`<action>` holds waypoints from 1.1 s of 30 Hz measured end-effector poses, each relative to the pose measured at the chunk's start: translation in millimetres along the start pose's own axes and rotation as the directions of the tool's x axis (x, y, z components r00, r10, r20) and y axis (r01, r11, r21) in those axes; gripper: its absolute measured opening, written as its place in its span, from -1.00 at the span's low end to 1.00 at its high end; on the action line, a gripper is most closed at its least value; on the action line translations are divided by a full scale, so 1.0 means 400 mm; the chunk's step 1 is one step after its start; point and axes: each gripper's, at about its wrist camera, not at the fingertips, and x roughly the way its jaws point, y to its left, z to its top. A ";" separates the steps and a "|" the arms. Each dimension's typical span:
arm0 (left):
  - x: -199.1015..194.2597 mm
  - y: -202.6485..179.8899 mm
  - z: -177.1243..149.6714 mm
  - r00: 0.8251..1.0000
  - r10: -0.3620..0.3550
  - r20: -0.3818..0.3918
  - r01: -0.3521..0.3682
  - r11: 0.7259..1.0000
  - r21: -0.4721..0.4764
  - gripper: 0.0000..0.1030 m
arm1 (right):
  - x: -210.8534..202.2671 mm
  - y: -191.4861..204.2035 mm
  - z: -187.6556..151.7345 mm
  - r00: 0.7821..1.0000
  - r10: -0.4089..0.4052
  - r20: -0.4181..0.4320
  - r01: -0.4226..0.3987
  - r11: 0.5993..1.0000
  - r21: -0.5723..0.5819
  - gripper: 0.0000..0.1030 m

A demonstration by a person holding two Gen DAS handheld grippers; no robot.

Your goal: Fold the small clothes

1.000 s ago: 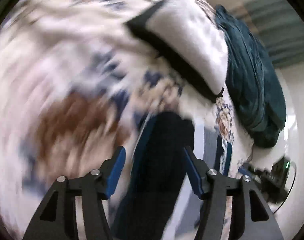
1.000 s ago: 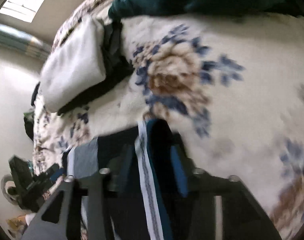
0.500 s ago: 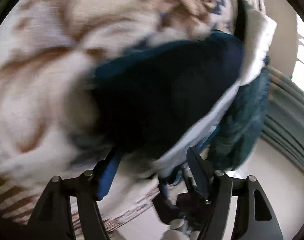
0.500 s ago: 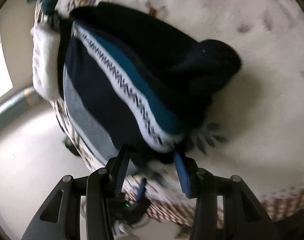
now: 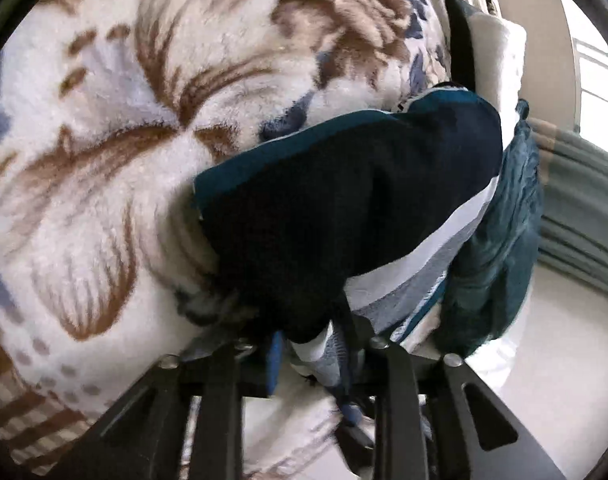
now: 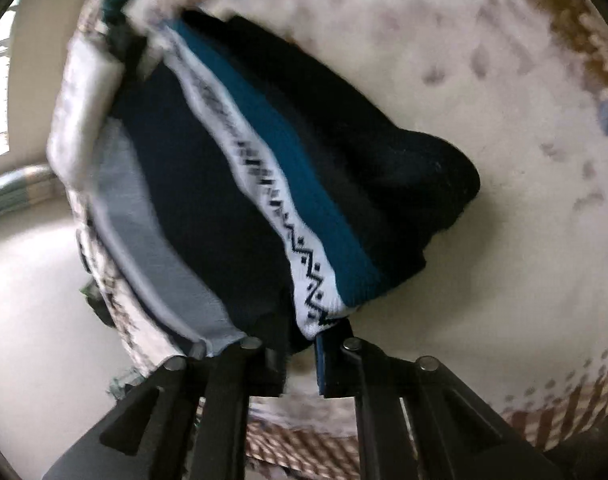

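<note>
A small dark navy knitted garment (image 5: 344, 208) with teal, white and grey stripes lies on a fluffy floral blanket (image 5: 124, 140). My left gripper (image 5: 316, 356) is shut on its near edge, with striped cloth bunched between the fingers. In the right wrist view the same garment (image 6: 264, 184) shows a white zigzag-patterned band and a teal stripe. My right gripper (image 6: 300, 344) is shut on the garment's near corner. Both grippers hold the cloth at the blanket's near edge.
A folded white cloth with a black border (image 5: 492, 52) lies beyond the garment; it also shows in the right wrist view (image 6: 80, 112). A dark teal fabric pile (image 5: 500, 248) sits at the right. The blanket's edge drops to a pale floor (image 5: 552, 360).
Both grippers have closed on the garment's near edge and pulled it toward the blanket's near edge. The views have swung around, so the floor now shows beyond the bed.
</note>
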 end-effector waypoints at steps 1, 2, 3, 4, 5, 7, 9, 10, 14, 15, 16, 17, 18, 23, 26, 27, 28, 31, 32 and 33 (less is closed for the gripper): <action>0.000 0.002 0.005 1.000 -0.018 -0.014 0.018 1.000 -0.012 0.00 | 0.009 -0.012 0.007 1.000 -0.005 -0.022 0.005 1.000 0.009 -0.31; -0.004 0.005 0.006 0.999 -0.048 -0.021 0.047 0.999 -0.016 0.17 | 0.005 -0.025 0.009 1.000 0.001 -0.021 0.000 0.999 0.034 -0.13; -0.005 0.007 0.006 0.997 -0.074 -0.025 0.074 0.997 -0.020 0.36 | -0.008 -0.038 0.006 1.000 0.027 -0.001 -0.027 0.998 0.051 -0.05; -0.008 0.018 0.006 0.997 -0.079 -0.027 0.078 0.997 -0.020 0.37 | -0.017 -0.045 0.002 0.999 0.034 0.009 -0.034 0.998 0.048 0.12; 0.001 0.028 0.007 0.996 -0.083 -0.039 0.082 0.996 -0.023 0.37 | -0.019 -0.050 -0.001 1.000 0.027 0.014 -0.028 0.999 0.044 0.22; 0.035 0.034 0.000 0.994 -0.089 -0.055 0.087 0.996 -0.037 0.37 | 0.007 -0.063 -0.006 0.996 0.089 -0.015 -0.088 0.994 0.064 0.33; 0.061 0.041 0.001 0.993 -0.114 -0.020 0.113 0.992 -0.057 0.34 | 0.063 -0.071 -0.004 0.976 0.201 -0.077 -0.193 0.975 0.106 0.33; 0.062 0.042 -0.002 0.991 -0.137 -0.003 0.136 0.989 -0.064 0.27 | 0.090 -0.059 0.005 0.968 0.233 -0.097 -0.222 0.969 0.113 0.32; 0.053 0.023 0.001 0.951 -0.309 0.030 0.310 0.949 -0.055 -0.42 | 0.114 0.004 0.018 0.957 0.289 -0.024 -0.288 0.957 0.022 -0.69; 0.045 0.018 0.001 0.920 -0.391 0.034 0.393 0.919 -0.046 -0.46 | 0.095 0.031 0.017 0.957 0.290 0.004 -0.289 0.956 -0.044 -0.70; 0.037 0.013 0.002 0.875 -0.483 0.022 0.483 0.875 -0.025 -0.46 | 0.071 0.057 0.014 0.955 0.296 0.032 -0.291 0.950 -0.111 -0.71; 0.039 0.008 0.003 0.868 -0.496 0.013 0.496 0.868 -0.007 -0.46 | 0.041 0.086 0.009 0.949 0.308 0.063 -0.291 0.938 -0.190 -0.71; 0.046 0.010 0.006 0.859 -0.512 -0.010 0.512 0.859 0.004 -0.46 | 0.009 0.112 0.003 0.945 0.314 0.095 -0.279 0.921 -0.273 -0.71; 0.074 0.049 0.017 0.947 -0.294 -0.131 0.304 0.950 0.066 -0.28 | 0.035 0.074 0.039 0.994 0.110 0.028 -0.093 0.932 -0.350 -0.54; 0.024 0.031 0.011 0.971 -0.175 -0.163 0.197 0.971 0.132 0.34 | 0.032 -0.005 0.035 0.998 0.068 -0.017 -0.070 0.959 -0.273 -0.24; 0.000 0.019 0.010 0.979 -0.122 -0.161 0.149 0.974 0.171 0.34 | 0.010 -0.017 0.029 0.998 0.061 -0.015 -0.063 0.961 -0.268 -0.24; -0.019 0.007 0.011 0.985 -0.071 -0.155 0.103 0.973 0.206 0.34 | -0.015 -0.024 0.028 0.999 0.050 -0.001 -0.048 0.963 -0.264 -0.20; -0.072 -0.069 0.031 0.993 0.087 -0.080 -0.054 0.934 0.352 0.35 | -0.119 -0.034 0.016 0.989 0.001 0.145 0.034 0.971 -0.237 -0.05; -0.084 -0.102 0.042 0.991 0.129 -0.041 -0.101 0.909 0.405 0.35 | -0.156 -0.033 0.015 0.979 -0.005 0.204 0.053 0.972 -0.230 -0.05; -0.093 -0.141 0.055 0.987 0.159 -0.002 -0.140 0.876 0.462 0.35 | -0.194 -0.017 0.040 0.971 -0.014 0.238 0.069 0.973 -0.222 -0.05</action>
